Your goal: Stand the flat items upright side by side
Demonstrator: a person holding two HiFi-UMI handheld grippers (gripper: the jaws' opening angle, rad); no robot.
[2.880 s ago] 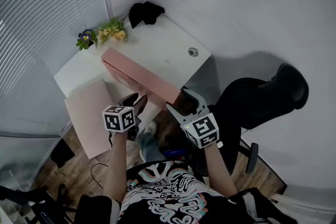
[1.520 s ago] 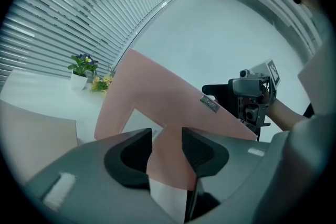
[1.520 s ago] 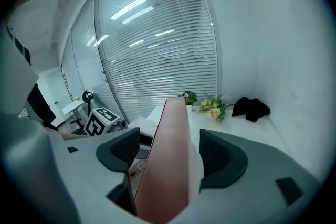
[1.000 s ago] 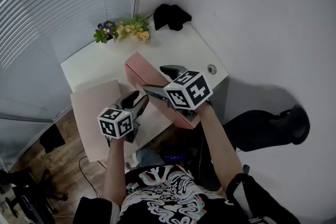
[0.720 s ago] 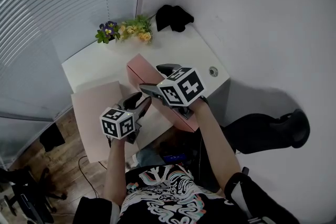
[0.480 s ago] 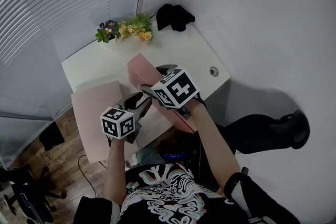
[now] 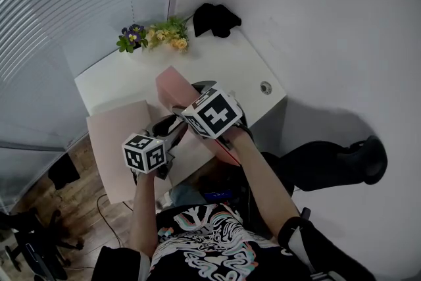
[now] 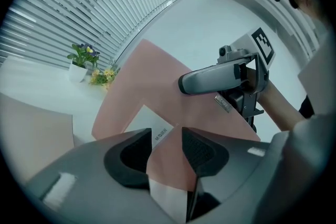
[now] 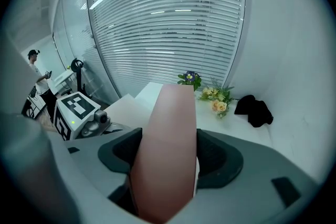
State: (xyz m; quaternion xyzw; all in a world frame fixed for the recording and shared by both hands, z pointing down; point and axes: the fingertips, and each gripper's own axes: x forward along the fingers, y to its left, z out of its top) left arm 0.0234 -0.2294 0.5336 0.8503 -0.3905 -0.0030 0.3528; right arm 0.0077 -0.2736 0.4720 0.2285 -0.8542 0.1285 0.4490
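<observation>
The pink box (image 7: 170, 82) is held upright: clamped in the left gripper (image 8: 165, 139), with the right gripper (image 9: 168, 149) jaws just closed onto its top edge.

1. The shirt (image 7: 209, 248), at 6 o'clock in the head view, is black with white, pink and blue-green swirls.
2. Its short sleeve (image 7: 294, 231) is black.
3. The left gripper (image 7: 172, 126) and the right gripper (image 7: 189, 97) are grey with dark jaws.
4. Each has a white cube (image 7: 145, 153) with black square marks at its 6 o'clock end.
5. The pads (image 8: 198, 148) are black and bumpy.
6. At 2 o'clock in the left gripper view, the right gripper shows a smooth grey finger (image 8: 210, 80), a black frame and a small silver tag (image 8: 222, 104).
7. At 9 o'clock in the right gripper view, the left cube has a tiny green light (image 9: 61, 122).
8. The right gripper's jaws have just been closing, with a pink board (image 7: 171, 81) between them.
</observation>
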